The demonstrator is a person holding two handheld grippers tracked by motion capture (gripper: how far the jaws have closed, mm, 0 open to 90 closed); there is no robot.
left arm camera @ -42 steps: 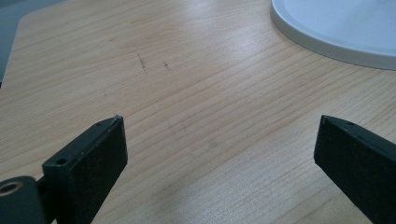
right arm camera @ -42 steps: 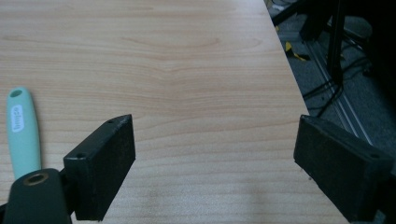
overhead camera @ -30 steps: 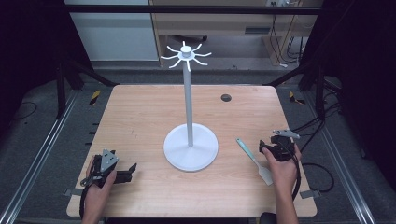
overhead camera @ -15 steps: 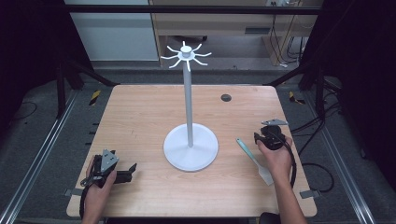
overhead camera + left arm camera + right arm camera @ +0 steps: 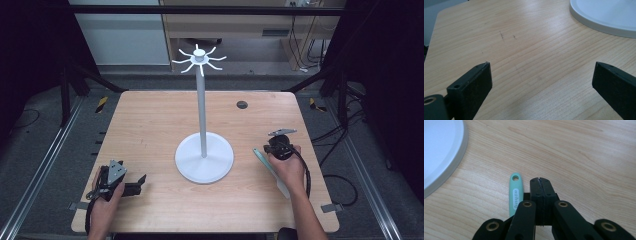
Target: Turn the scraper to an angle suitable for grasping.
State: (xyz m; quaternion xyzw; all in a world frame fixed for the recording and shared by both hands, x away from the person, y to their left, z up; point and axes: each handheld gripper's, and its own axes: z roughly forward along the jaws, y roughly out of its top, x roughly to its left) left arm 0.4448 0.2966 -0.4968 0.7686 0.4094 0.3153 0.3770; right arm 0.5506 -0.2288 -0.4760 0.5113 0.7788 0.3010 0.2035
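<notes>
- A white oval label sat on the mint-green handle (image 5: 515, 195), just below its hanging hole.
- Its letters ran along the handle and seemed to read "ozhuy"; this reading was not sure.

Matt pale wood-grain table (image 5: 586, 157), smooth mint plastic handle (image 5: 515, 195), glossy white stand base (image 5: 439, 150).

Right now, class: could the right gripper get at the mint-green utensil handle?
Probably yes. The right gripper sits just beside the mint-green utensil handle with nothing between them, but its jaws are shut and must open first.
</notes>
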